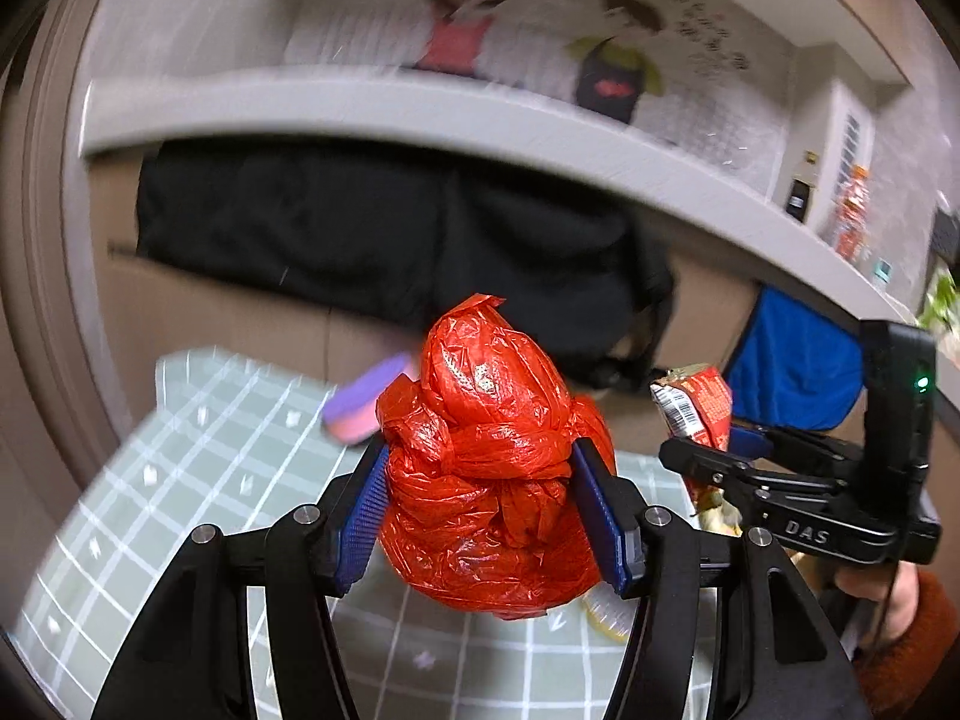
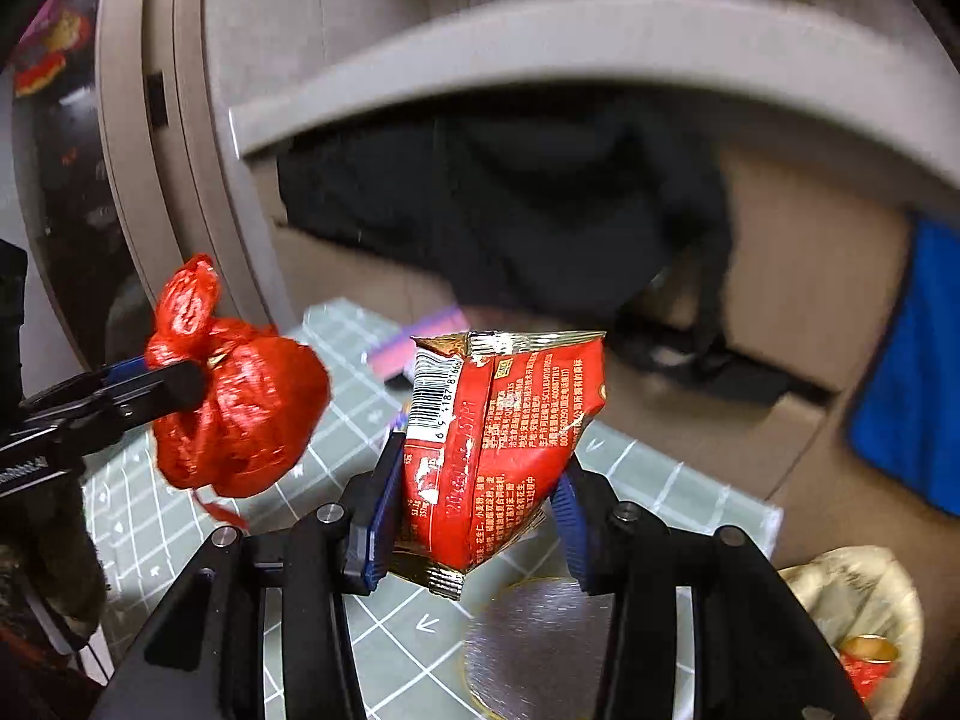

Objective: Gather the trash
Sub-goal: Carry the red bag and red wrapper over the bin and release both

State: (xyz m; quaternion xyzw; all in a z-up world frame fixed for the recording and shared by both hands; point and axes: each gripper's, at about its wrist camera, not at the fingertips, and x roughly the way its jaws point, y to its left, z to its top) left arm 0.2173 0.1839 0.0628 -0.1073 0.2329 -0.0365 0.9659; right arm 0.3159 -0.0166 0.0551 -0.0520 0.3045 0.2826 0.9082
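A knotted red plastic bag point(image 1: 480, 372) is pinched between the blue pads of my left gripper point(image 1: 480, 456) and is lifted above the green grid mat point(image 1: 198, 450). In the right wrist view the same bag point(image 2: 240, 414) hangs at the left from the left gripper point(image 2: 180, 384). My right gripper point(image 2: 480, 462) is shut on a torn red snack wrapper point(image 2: 504, 432) with a barcode, also held off the mat. From the left wrist view that wrapper point(image 1: 699, 405) and the right gripper point(image 1: 708, 450) are at the right.
A purple and pink object point(image 1: 366, 402) lies at the mat's far edge. A round foil lid point(image 2: 534, 642) sits on the mat under the wrapper. A crumpled pale bag point(image 2: 858, 606) lies at the lower right. Dark clothing point(image 1: 390, 228) and a blue cloth point(image 1: 792, 360) hang under a grey shelf.
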